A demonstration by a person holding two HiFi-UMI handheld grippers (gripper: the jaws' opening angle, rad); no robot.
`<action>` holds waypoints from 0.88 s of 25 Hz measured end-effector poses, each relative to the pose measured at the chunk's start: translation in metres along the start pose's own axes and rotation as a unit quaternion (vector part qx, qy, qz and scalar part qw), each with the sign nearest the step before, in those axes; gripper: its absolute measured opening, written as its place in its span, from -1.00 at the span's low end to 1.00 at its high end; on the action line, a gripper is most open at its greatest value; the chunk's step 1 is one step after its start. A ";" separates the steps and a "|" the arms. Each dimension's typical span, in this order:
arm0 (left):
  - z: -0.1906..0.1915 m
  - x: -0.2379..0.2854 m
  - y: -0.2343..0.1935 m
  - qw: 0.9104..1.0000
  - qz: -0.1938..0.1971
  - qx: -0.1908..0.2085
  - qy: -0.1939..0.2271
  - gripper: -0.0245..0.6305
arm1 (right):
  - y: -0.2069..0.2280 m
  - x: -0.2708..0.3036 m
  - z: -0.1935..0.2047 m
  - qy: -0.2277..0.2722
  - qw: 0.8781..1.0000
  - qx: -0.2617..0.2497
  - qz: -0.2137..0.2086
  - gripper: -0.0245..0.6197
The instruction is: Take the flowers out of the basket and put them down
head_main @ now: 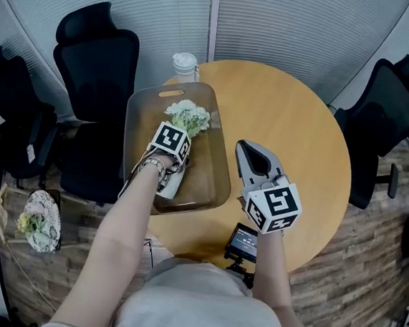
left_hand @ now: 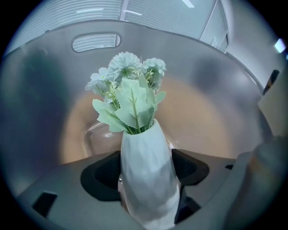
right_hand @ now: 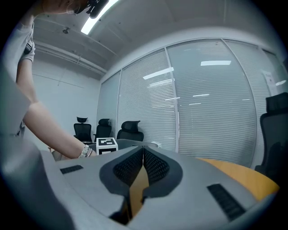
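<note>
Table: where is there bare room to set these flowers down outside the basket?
Free: the table's right half, from the right tool out to the rim, and the far strip beside the bottle. Crowded: the basket fills the left, a small screen sits at the near edge.

free: table (head_main: pixel 299 147) right of basket (head_main: pixel 219 175) bare | obstacles: basket walls, bottle (head_main: pixel 185 65) at far rim

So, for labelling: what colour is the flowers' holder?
White; the holder shows best in the left gripper view.

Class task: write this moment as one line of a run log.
left gripper: shut on flower vase, over basket | right gripper: shut, empty
</note>
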State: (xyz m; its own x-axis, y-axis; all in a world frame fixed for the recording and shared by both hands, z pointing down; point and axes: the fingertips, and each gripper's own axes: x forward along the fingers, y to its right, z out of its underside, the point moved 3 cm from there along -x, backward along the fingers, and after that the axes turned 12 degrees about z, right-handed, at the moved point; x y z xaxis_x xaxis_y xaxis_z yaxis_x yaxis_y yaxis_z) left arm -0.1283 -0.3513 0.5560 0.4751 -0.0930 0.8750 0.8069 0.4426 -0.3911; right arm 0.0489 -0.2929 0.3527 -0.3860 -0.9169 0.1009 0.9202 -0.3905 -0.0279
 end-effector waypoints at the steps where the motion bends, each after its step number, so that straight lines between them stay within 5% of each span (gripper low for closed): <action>1: 0.000 -0.002 0.002 1.000 0.000 0.003 0.004 0.16 | -0.001 -0.002 -0.001 0.002 1.000 -0.001 0.000 -0.85; 22: -0.002 -0.056 0.028 0.991 -0.004 0.054 0.121 0.16 | -0.021 -0.038 -0.026 0.029 0.999 -0.026 -0.002 -0.85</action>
State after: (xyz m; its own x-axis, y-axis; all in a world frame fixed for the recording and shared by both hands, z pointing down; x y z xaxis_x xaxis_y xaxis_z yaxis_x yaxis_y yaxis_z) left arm -0.1316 -0.3351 0.4955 0.5495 -0.3023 0.7789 0.7751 0.5325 -0.3401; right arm 0.0425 -0.2519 0.3240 -0.3937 -0.9182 0.0434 0.9148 -0.3960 -0.0793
